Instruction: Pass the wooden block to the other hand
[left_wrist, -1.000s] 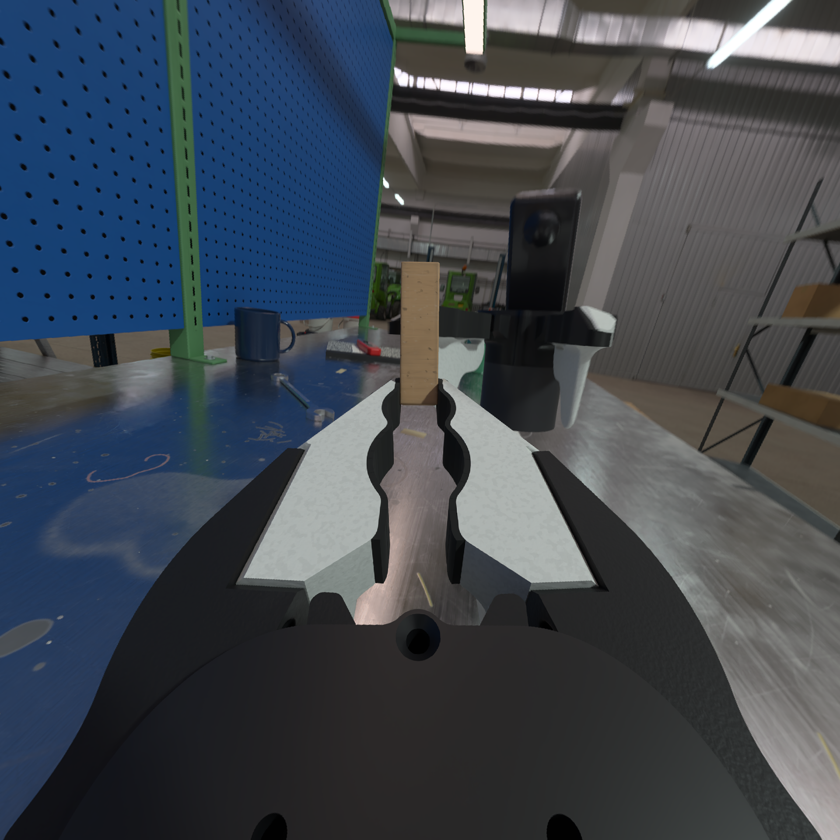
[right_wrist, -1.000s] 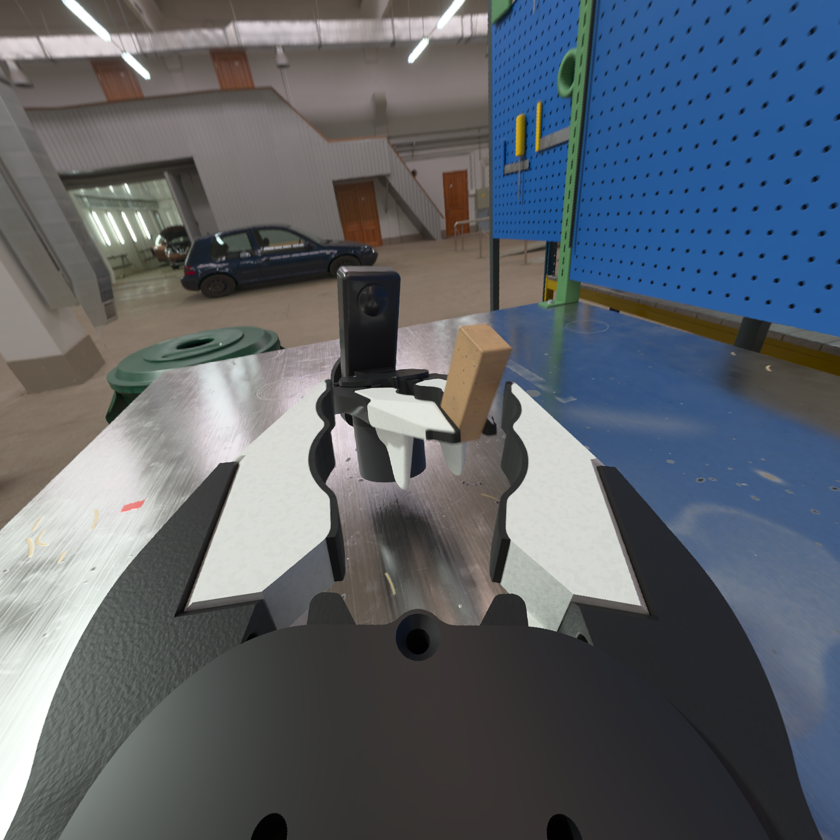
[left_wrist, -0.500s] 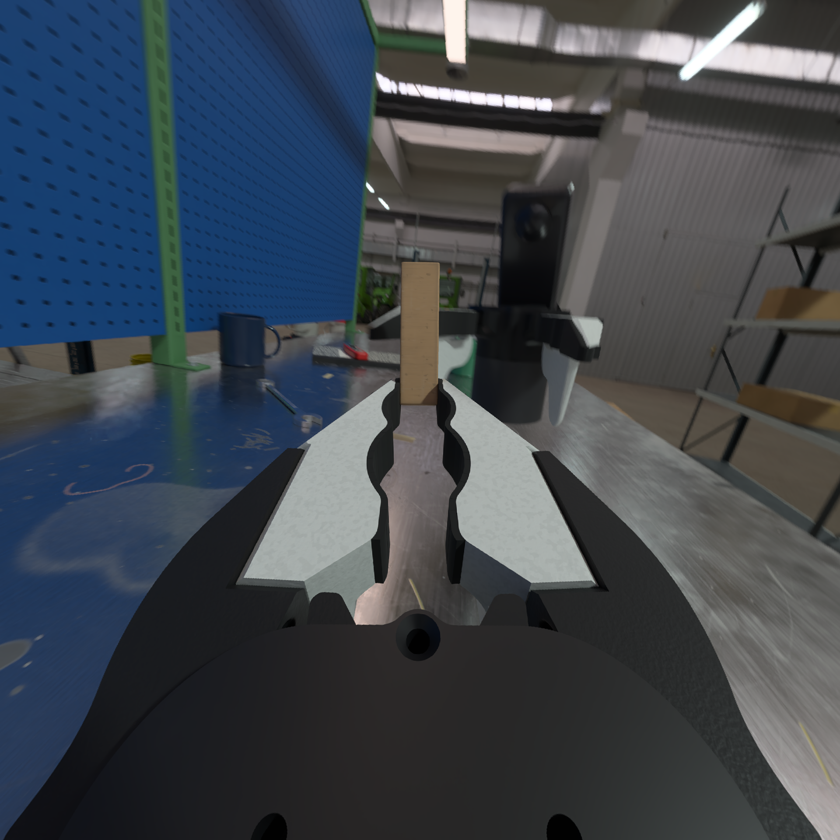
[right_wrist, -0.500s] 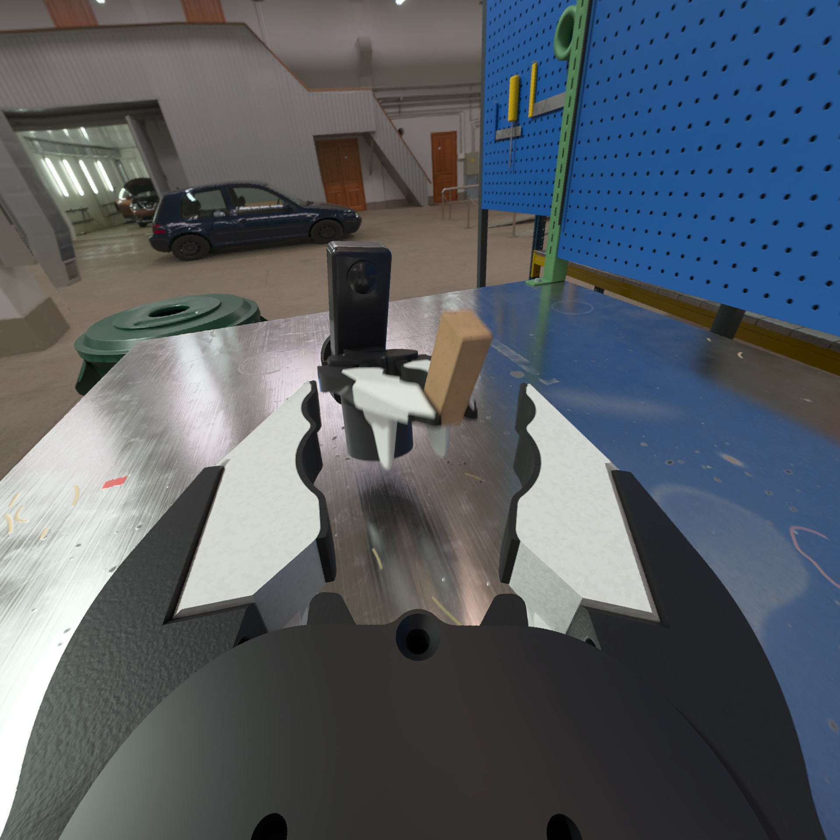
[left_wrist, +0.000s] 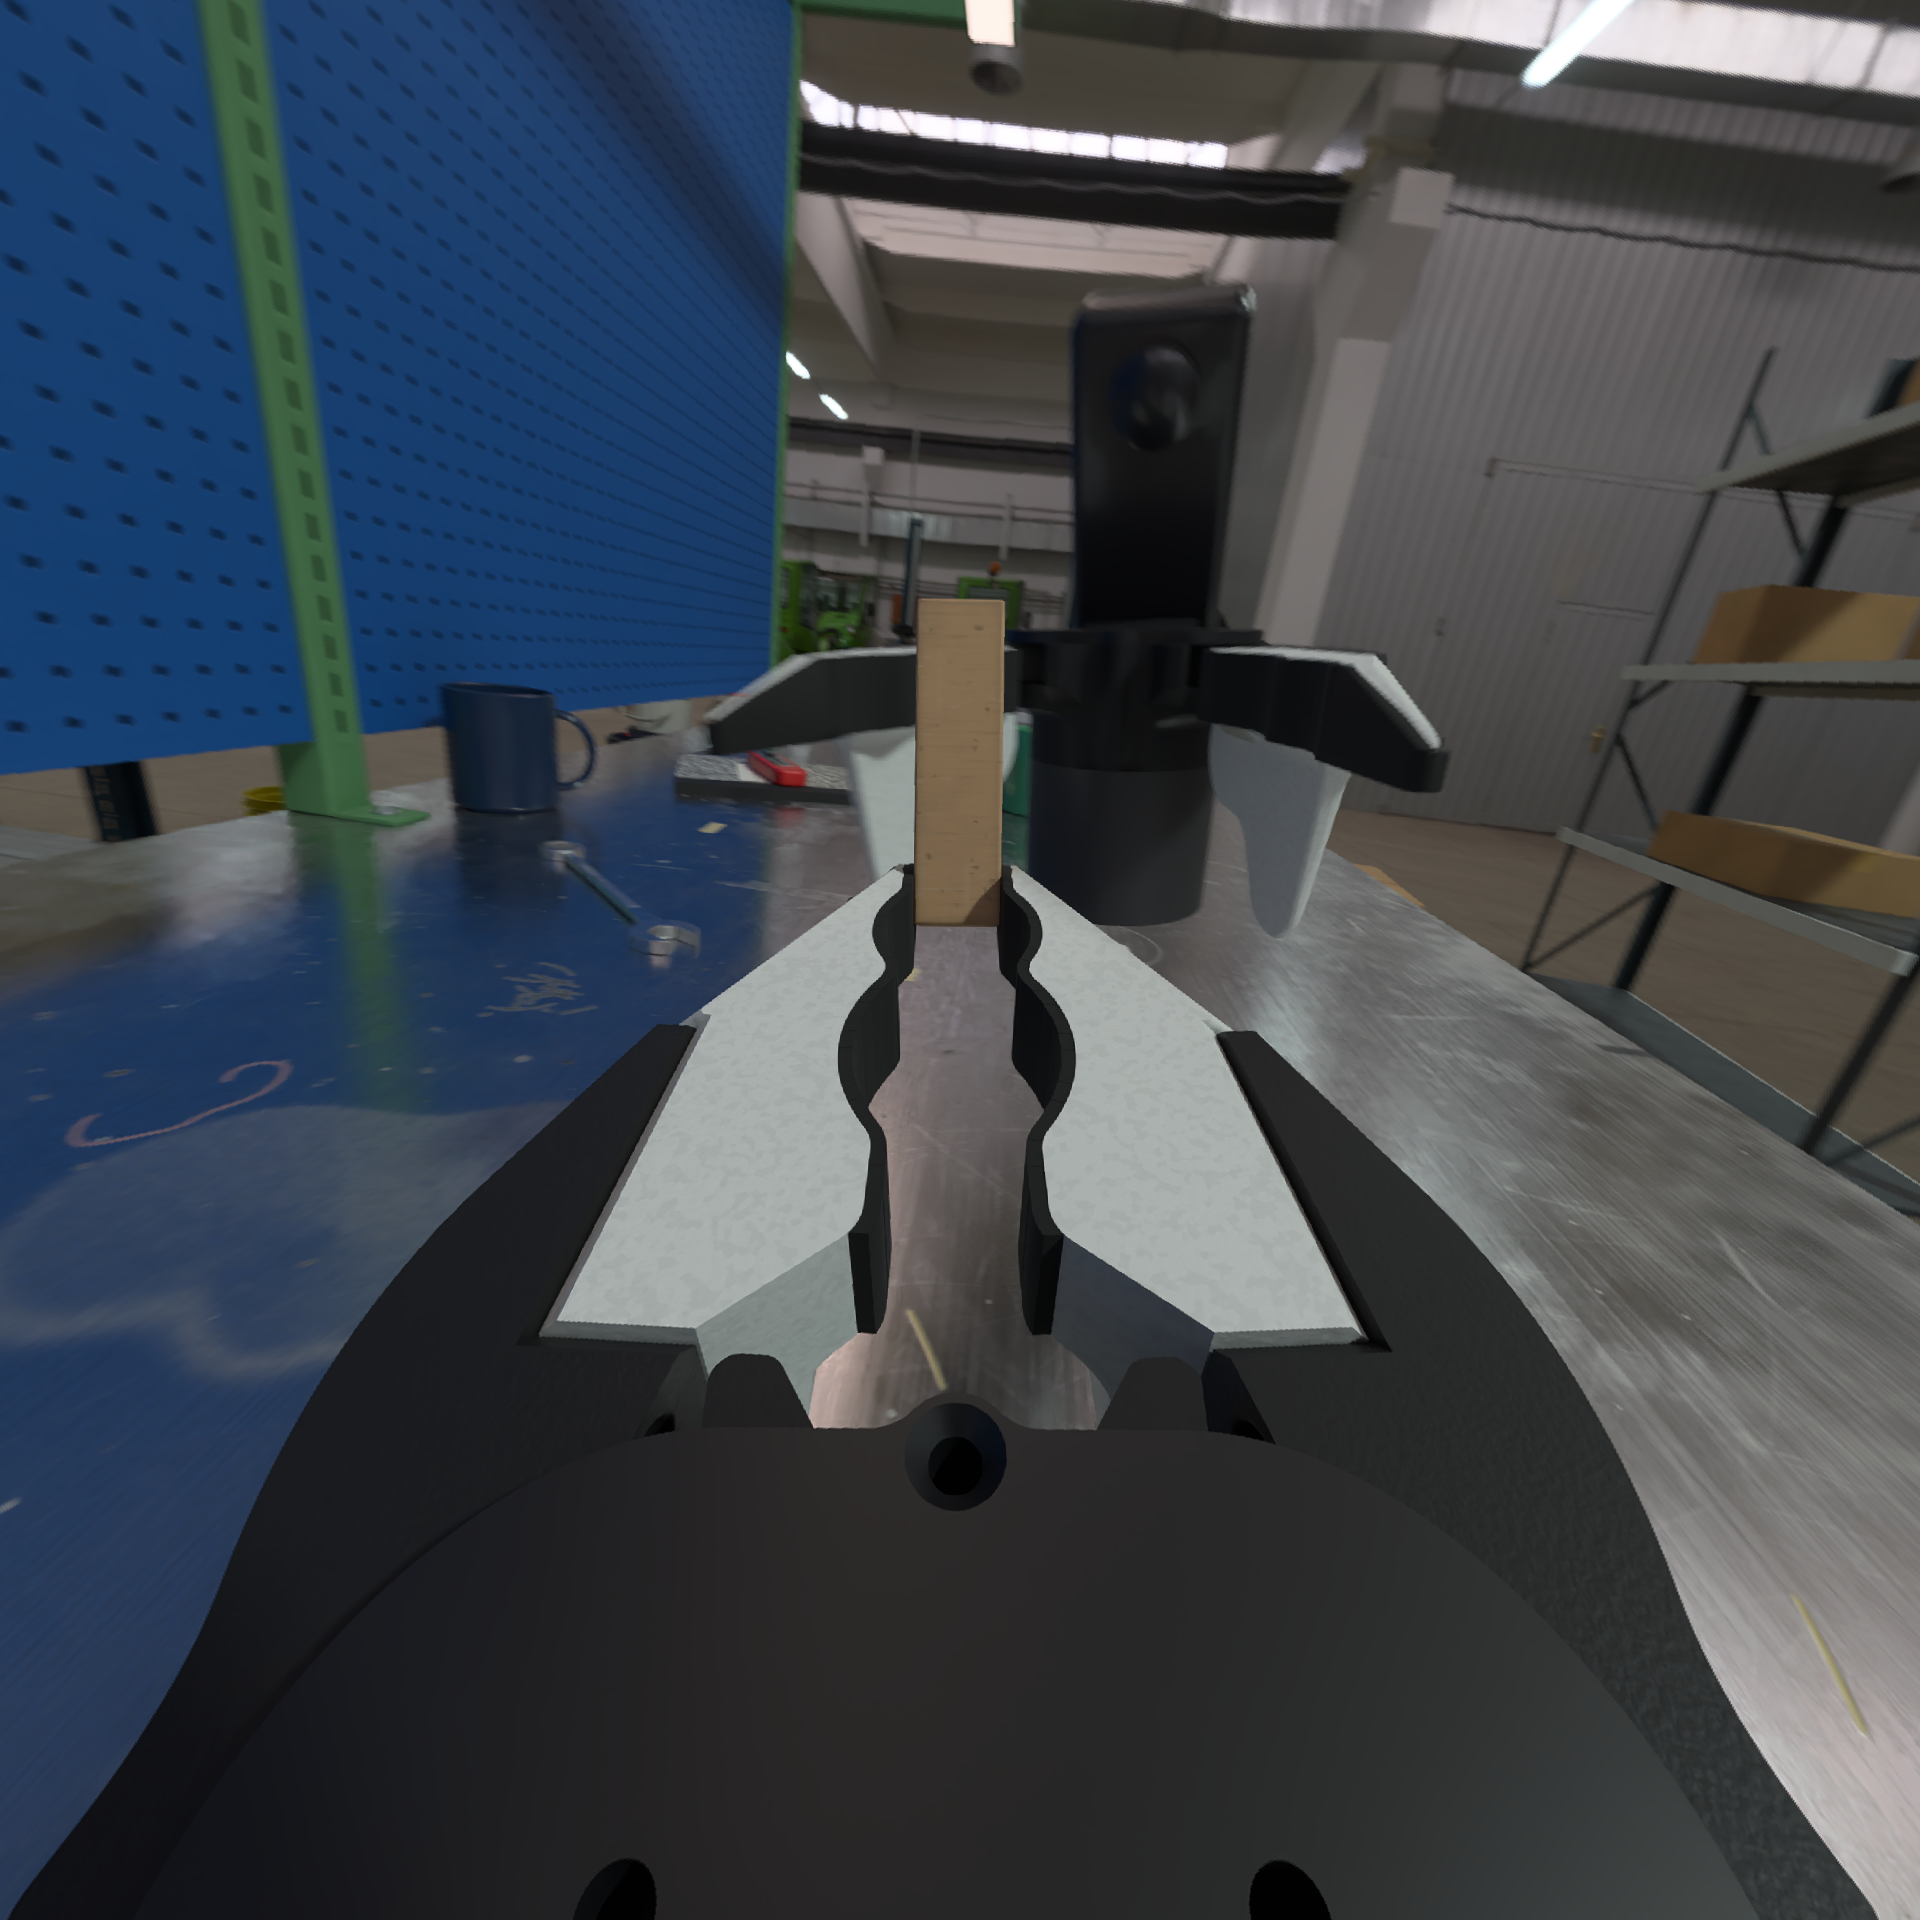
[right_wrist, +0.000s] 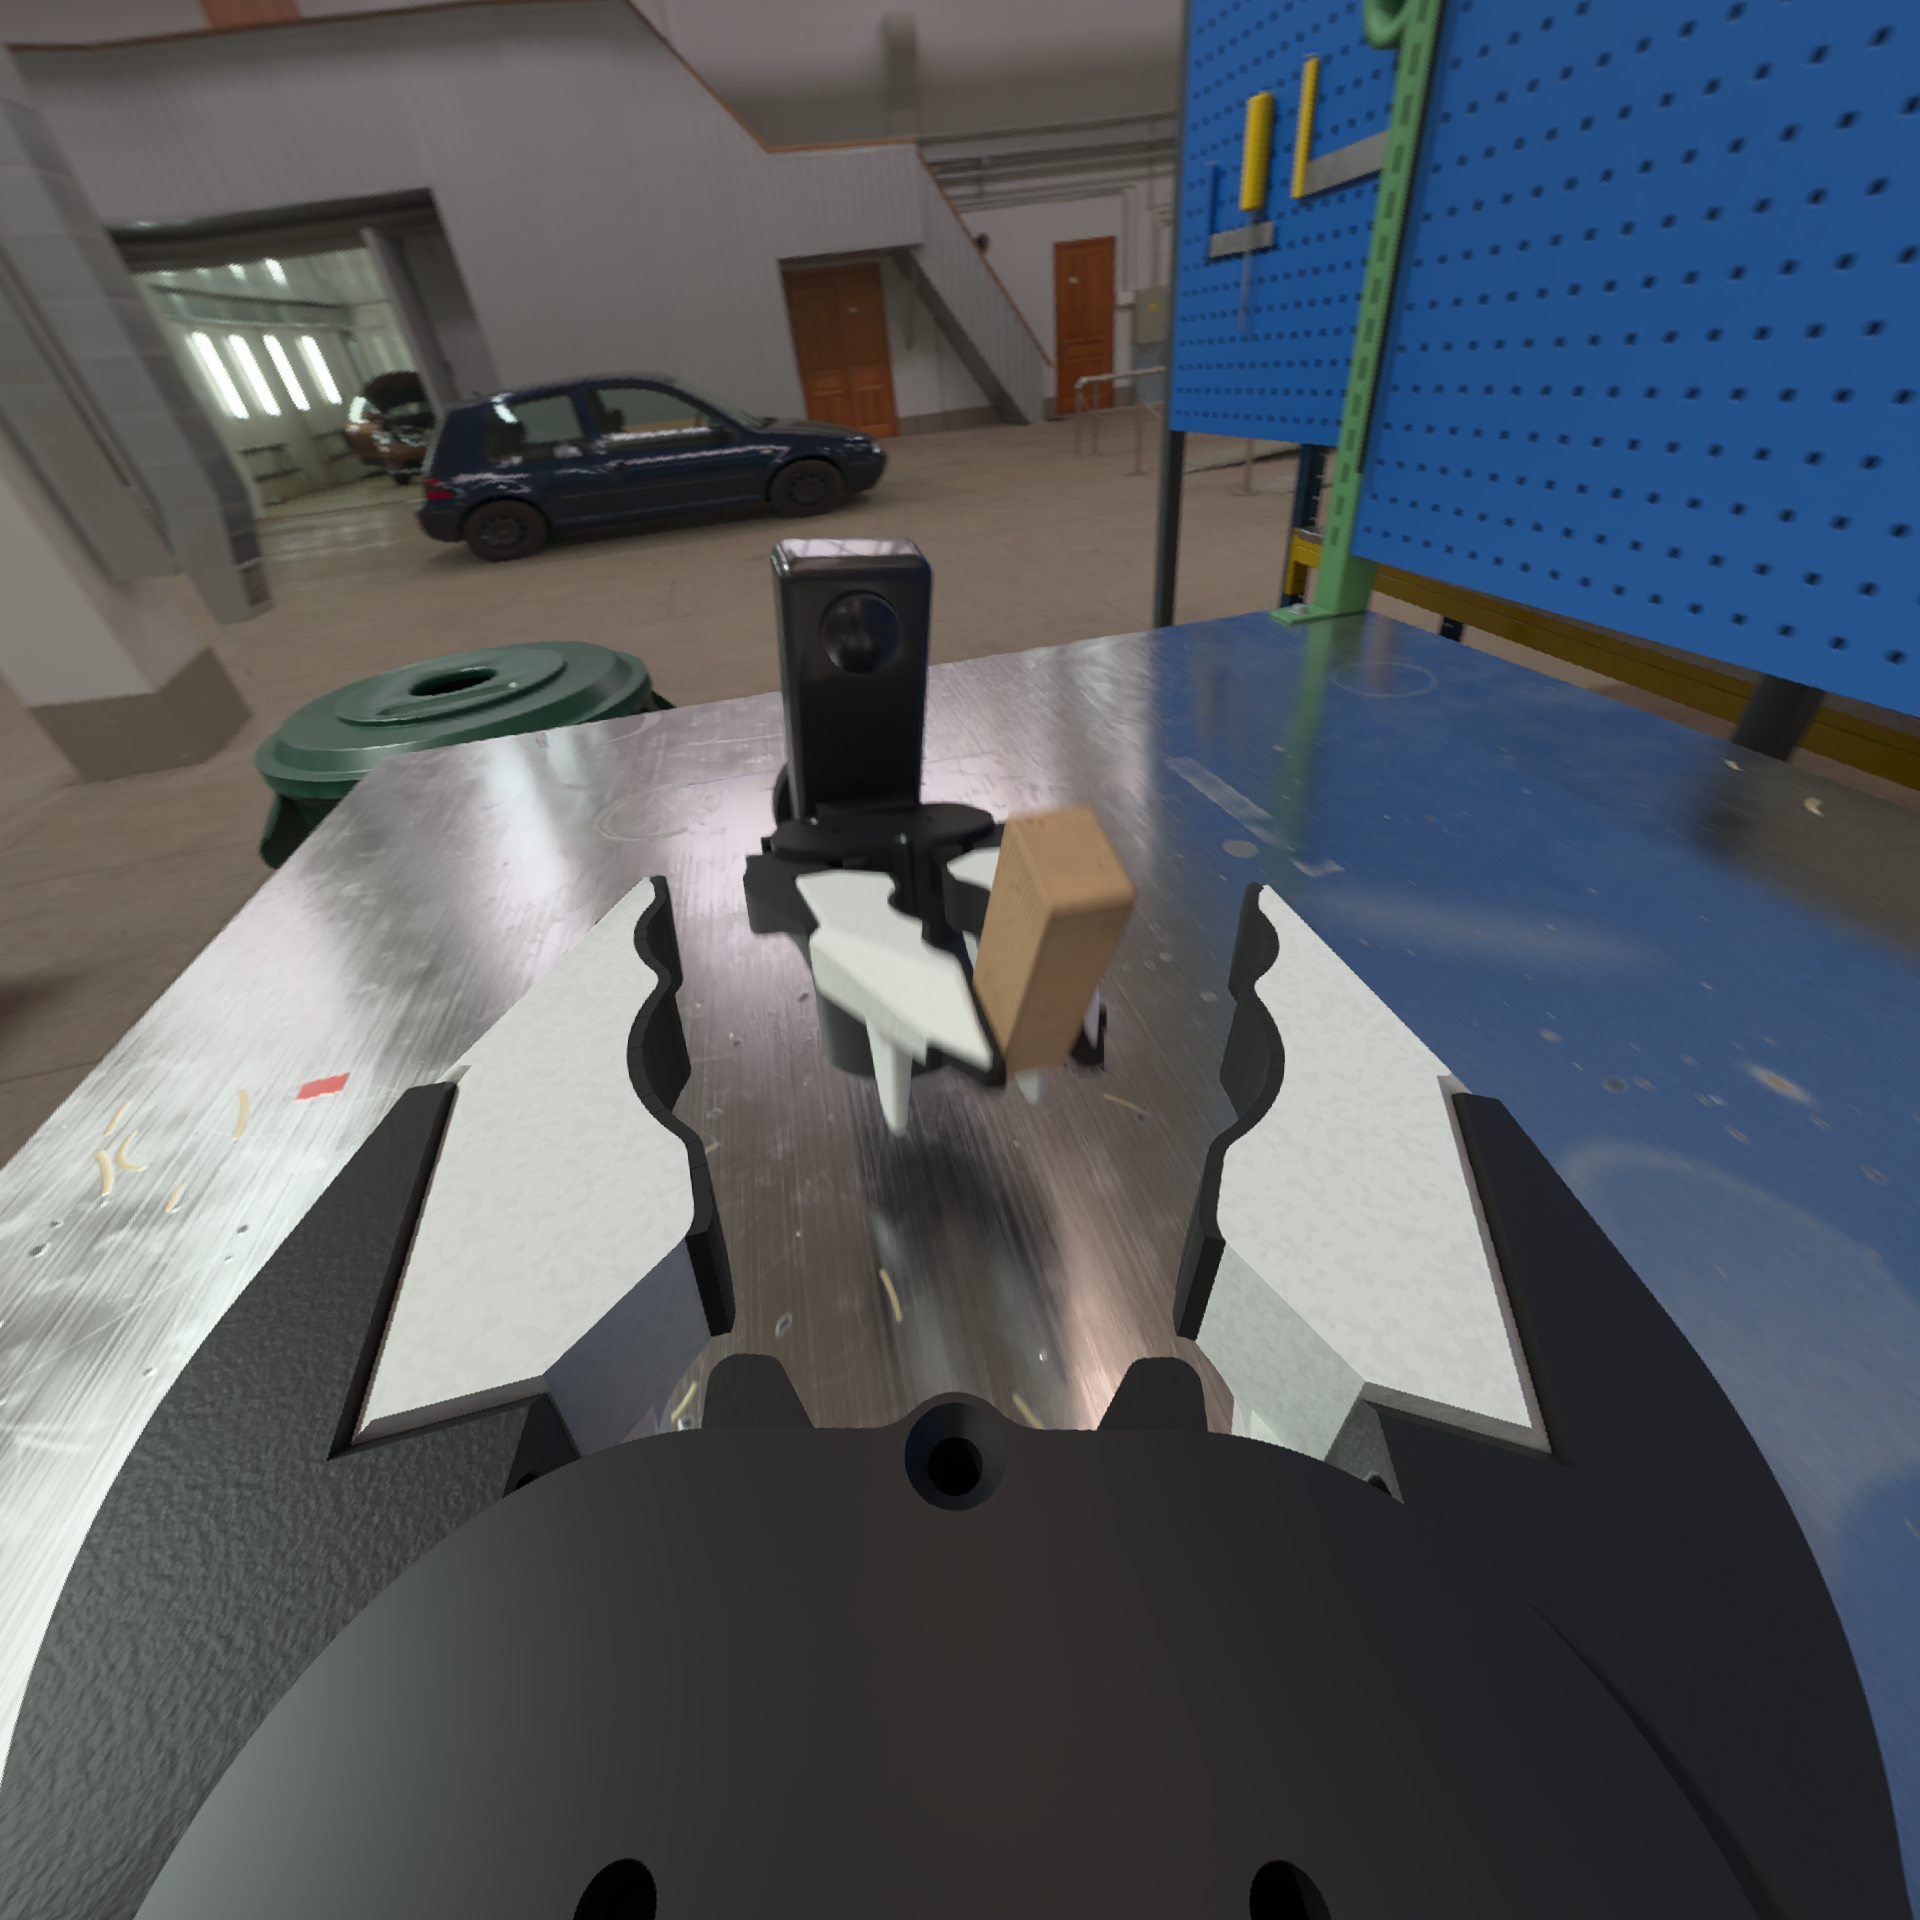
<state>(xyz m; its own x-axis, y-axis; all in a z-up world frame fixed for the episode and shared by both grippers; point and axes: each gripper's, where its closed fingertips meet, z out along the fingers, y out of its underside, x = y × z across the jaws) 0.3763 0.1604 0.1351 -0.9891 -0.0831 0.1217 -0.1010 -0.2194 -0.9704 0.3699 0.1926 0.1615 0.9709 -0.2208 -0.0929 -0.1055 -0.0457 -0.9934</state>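
Note:
The wooden block (left_wrist: 961, 758) is a pale upright bar. My left gripper (left_wrist: 958, 906) is shut on its lower end, above the metal table (left_wrist: 1507, 1195). My right gripper (left_wrist: 1081, 883) faces it just beyond the block, jaws wide open, one finger (left_wrist: 1288, 831) to the right and the other partly behind the block. In the right wrist view my right gripper (right_wrist: 956, 904) is open and empty. The block (right_wrist: 1049, 945) sits tilted ahead, between and just beyond the fingertips, held by the left gripper (right_wrist: 977, 1023).
A blue pegboard (left_wrist: 416, 364) stands along the table's far side. A blue mug (left_wrist: 504, 748), a wrench (left_wrist: 623, 904) and a red and grey tool (left_wrist: 764, 774) lie near it. Shelves with cardboard boxes (left_wrist: 1787, 862) stand beside the table. A green bin (right_wrist: 457, 707) stands past the table's end.
My right gripper has opened wider and come closer, so the block now lies near its fingertips. My left gripper has kept its hold on the block.

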